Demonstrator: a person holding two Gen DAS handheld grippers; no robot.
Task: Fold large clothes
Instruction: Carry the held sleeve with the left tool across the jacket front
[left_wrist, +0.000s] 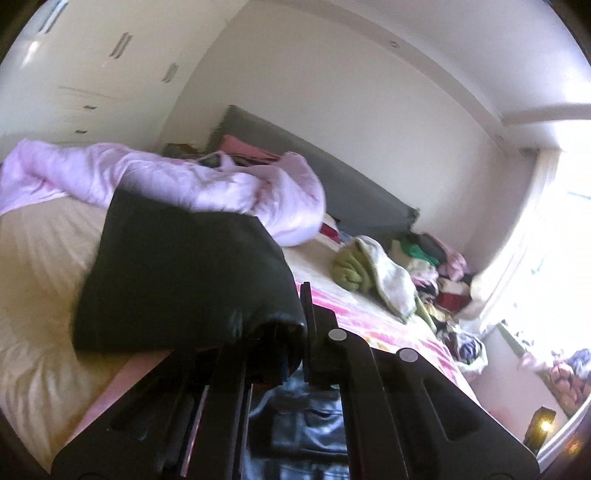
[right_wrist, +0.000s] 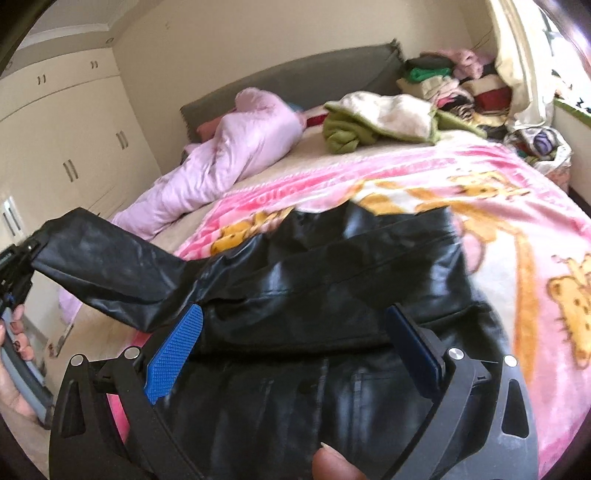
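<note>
The left gripper (right_wrist: 26, 251) pinched the black leather jacket's (right_wrist: 332, 288) sleeve, lifted leftward. The right gripper (right_wrist: 295, 339) hung spread above the jacket's body.

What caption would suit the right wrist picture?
Open right gripper hovers over a black leather jacket on the pink cartoon blanket, while the left gripper lifts one sleeve.
</note>
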